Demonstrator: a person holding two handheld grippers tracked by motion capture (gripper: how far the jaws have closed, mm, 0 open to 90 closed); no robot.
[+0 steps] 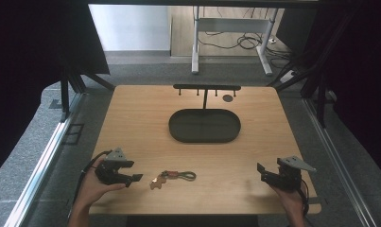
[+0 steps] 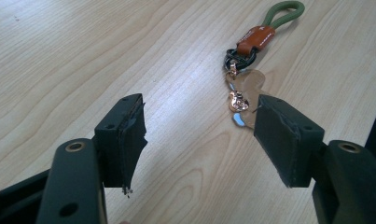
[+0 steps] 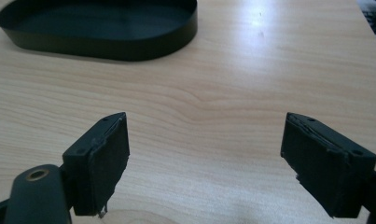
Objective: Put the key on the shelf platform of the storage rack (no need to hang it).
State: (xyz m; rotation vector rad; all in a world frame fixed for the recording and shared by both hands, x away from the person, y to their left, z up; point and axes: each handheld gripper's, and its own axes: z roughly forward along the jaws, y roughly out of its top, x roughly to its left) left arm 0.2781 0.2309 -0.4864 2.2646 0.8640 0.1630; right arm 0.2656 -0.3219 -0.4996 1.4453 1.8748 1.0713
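In the high view, my left gripper (image 1: 131,171) rests near the near-left corner of the wooden table (image 1: 141,118), its jaws apart and pointing right toward the keychain (image 1: 173,178), which lies flat on the bare wood just beside the jaw tips, near the near edge and a little left of centre. My right gripper (image 1: 264,174) sits at the near-right corner, jaws apart, nothing between them, well apart from the keychain. The dark oval tray (image 1: 204,126) lies at the centre, toward the far side, with a black hook rack (image 1: 206,88) standing just behind it. In the left gripper view, my jaws stand wide and empty; the keychain (image 2: 247,65) lies ahead and to the right, its green cord loop (image 2: 282,11) farthest out, then an orange tab (image 2: 255,38), a dark ring (image 2: 238,57), and small clear and copper-coloured charms (image 2: 241,95) nearest, just beside the right jaw tip. I judge the item light, limp and jointed: it will dangle and swing when lifted. The charms look thin, slippery and possibly fragile. The recommended hold is across the orange tab or the base of the cord loop, where the pads meet something soft and thick. In the right gripper view, my jaws are apart over bare wood, the tray (image 3: 106,39) far left.
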